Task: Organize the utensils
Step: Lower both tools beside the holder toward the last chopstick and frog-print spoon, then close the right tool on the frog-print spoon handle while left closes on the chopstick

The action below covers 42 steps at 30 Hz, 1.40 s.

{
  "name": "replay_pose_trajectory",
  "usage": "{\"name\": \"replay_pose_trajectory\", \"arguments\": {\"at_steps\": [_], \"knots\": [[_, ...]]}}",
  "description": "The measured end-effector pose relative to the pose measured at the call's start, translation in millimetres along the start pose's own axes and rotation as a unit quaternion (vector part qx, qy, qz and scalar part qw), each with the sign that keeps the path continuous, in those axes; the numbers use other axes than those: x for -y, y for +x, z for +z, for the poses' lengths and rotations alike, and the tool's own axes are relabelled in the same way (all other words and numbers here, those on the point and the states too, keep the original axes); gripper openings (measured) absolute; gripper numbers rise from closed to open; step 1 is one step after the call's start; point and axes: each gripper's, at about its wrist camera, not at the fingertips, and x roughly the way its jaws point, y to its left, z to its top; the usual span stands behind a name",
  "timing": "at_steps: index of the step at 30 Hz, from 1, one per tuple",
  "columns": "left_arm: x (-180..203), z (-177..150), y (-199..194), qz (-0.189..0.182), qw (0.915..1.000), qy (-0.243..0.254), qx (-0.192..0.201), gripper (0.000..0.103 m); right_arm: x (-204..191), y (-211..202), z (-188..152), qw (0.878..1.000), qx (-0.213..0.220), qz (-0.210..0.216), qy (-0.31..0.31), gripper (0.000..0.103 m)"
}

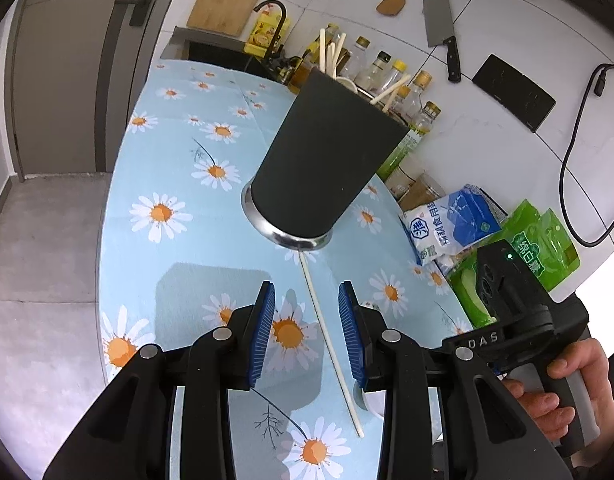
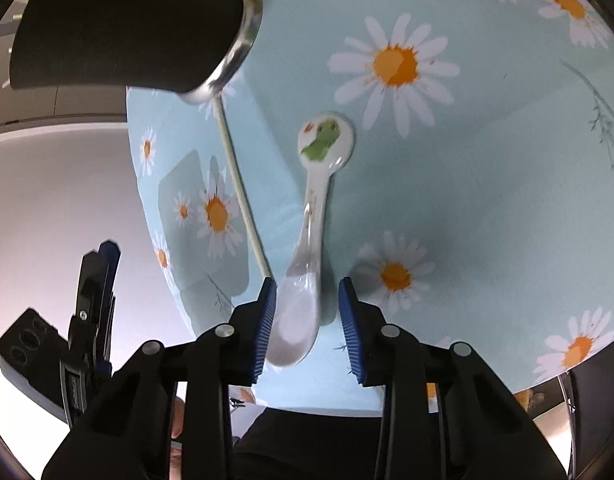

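A dark utensil holder [image 1: 323, 160] with a steel base stands on the daisy tablecloth [image 1: 175, 148], with chopsticks and a white spoon sticking out of its top. One pale chopstick [image 1: 331, 344] lies on the cloth from the holder's base toward me. It passes between the fingers of my open left gripper [image 1: 307, 332], untouched. A white ceramic spoon [image 2: 313, 216] with a green dinosaur print lies to the right of the chopstick [image 2: 239, 184]. Its near rounded end sits between the fingers of my right gripper [image 2: 307, 320]. The right pad stands clear of it, so this gripper is open.
Oil and sauce bottles [image 1: 391, 76] and food packets [image 1: 455, 224] crowd the wall side behind and right of the holder. A sink [image 1: 219, 54] lies at the far end. A cleaver [image 1: 443, 32] hangs on the tiled wall. The table edge [image 2: 155, 216] drops off to the left.
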Motion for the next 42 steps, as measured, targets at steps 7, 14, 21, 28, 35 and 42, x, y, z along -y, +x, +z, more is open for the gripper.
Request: {"name": "replay_pose_trajectory", "arguments": {"at_steps": [7,14,21,28,35,42], "knots": [[-4,-3,7,-0.008,0.9998,-0.001,-0.017,0.032,-13,13,-3,0.999,-0.014,-0.034,-0.01,0.016],[-10,-5,15,-0.01,0.9993,-0.008,-0.034,0.032,-18,16,1,0.999,-0.001,-0.052,-0.013,0.004],[-5,-3,25,-0.011,0.9986,0.003,-0.051,0.032,-14,5,0,0.999,0.009,-0.046,-0.023,0.004],[14,2,44,0.003,0.9967,0.021,-0.078,0.032,-4,-20,9,0.998,0.03,-0.031,-0.045,0.004],[34,-4,71,0.046,0.9883,0.028,-0.142,0.032,-1,-42,26,0.994,0.03,0.001,-0.102,0.004],[53,-6,97,0.131,0.9725,0.024,-0.191,0.032,13,-60,39,0.989,0.017,0.046,-0.14,0.004]]}}
